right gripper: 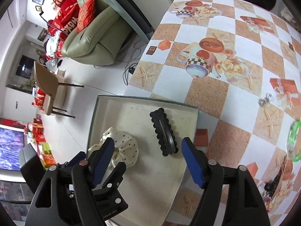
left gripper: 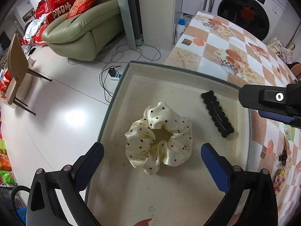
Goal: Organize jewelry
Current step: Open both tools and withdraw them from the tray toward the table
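Your left gripper [left gripper: 152, 154] stands wide open over the dotted scrunchie [left gripper: 159, 138], gripping nothing. Your right gripper [right gripper: 148, 150] also gapes empty above the black hair clip [right gripper: 164, 134]. Both pieces lie apart in the tray [left gripper: 169, 197] on the table [right gripper: 216, 86].

Checkered-cloth table [right gripper: 235, 98] bearing 1 shallow beige tray [left gripper: 188, 71], small metal clip [right gripper: 264, 100], green ring [right gripper: 293, 141].

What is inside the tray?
The tray holds a cream polka-dot scrunchie and a black hair clip, lying apart on its pale floor. Whatever lies under the scrunchie is covered.
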Demonstrator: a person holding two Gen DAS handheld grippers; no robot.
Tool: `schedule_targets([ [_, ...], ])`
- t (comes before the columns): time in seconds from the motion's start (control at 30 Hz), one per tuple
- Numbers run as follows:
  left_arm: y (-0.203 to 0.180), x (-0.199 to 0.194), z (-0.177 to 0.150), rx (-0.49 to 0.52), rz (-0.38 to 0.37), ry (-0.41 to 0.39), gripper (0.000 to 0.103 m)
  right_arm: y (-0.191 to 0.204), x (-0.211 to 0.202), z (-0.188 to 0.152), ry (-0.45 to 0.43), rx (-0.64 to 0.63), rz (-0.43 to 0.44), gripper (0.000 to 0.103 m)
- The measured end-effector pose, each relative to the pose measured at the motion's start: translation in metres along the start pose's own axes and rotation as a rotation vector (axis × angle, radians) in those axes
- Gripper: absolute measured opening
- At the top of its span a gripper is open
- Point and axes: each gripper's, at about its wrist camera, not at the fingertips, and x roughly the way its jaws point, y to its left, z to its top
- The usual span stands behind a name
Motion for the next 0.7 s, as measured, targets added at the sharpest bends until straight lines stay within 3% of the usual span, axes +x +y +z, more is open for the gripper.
schedule_targets([
  [0.17,-0.005,-0.015,-0.005,0.025,0.001,-0.016,0.103,-0.009,-0.025,-0.010,-0.032,0.032,0.035,0.082],
  [0.27,-0.010,-0.023,-0.007,0.034,-0.011,-0.013,0.103,-0.021,-0.040,-0.017,-0.054,0.056,0.051,0.090],
  [0.7,-0.066,-0.062,-0.019,0.128,-0.068,-0.008,0.103,-0.085,-0.110,-0.055,-0.156,0.197,0.060,0.091],
])
